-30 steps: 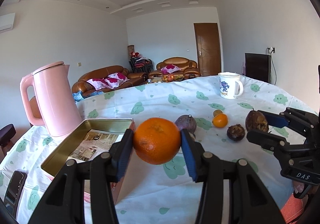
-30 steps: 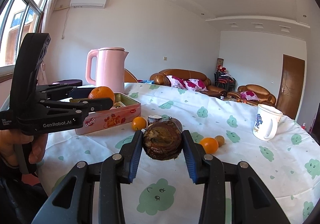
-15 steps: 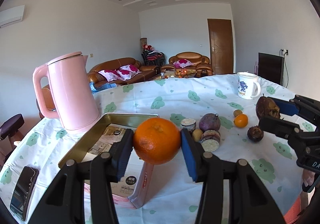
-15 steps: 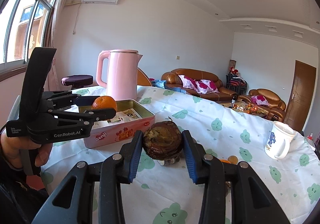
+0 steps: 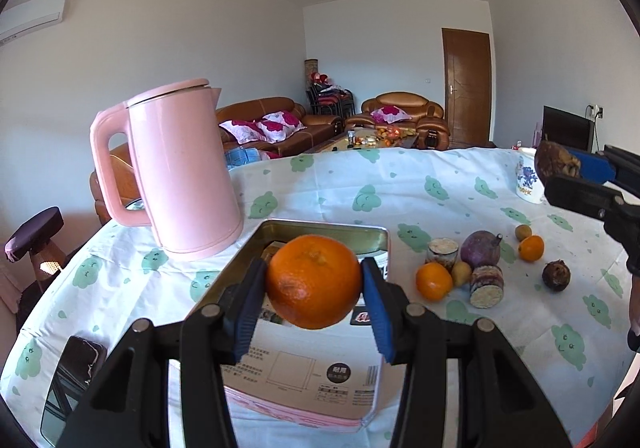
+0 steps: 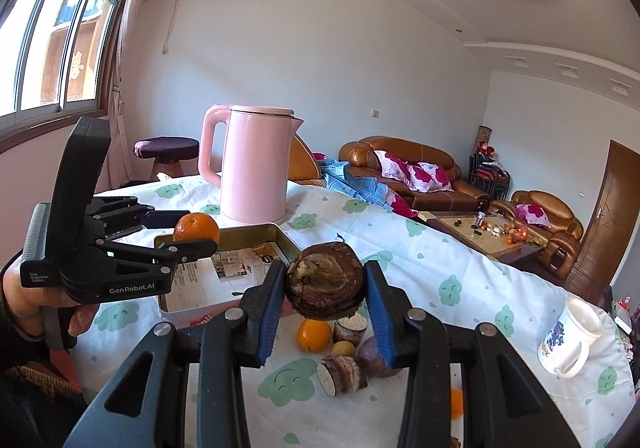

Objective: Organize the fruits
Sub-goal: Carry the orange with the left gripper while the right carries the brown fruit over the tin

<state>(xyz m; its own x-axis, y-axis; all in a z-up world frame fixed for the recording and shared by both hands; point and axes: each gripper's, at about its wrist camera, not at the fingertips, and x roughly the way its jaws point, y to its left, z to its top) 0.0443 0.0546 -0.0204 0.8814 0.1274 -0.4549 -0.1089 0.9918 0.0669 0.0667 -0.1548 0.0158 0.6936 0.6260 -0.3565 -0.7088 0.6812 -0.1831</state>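
1. nearest, the left gripper [image 5: 314,288] is closed on an orange [image 5: 314,280], blue pads pressing its two sides at the widest part; the fruit hangs in the air over the open tin [image 5: 320,226].
2. likewise, the right gripper [image 6: 325,288] is clamped on a dark brown wrinkled fruit [image 6: 325,280], held above the table, near the tin's right edge.
3. handling, as a judgement: the orange looks firm, round and fairly heavy, so a grip across the middle keeps it from rolling out; the brown fruit looks dry, light and brittle, and probably bears only gentle pressure.
4. beyond, loose fruit lies on the tablecloth [image 5: 440,183]: a small orange [image 5: 433,280], a purple fruit [image 5: 480,249] and a cut half [image 5: 486,286].
5. farther, a pink kettle [image 5: 180,171] stands beside the tin, and a white mug [image 6: 570,336] sits well apart.
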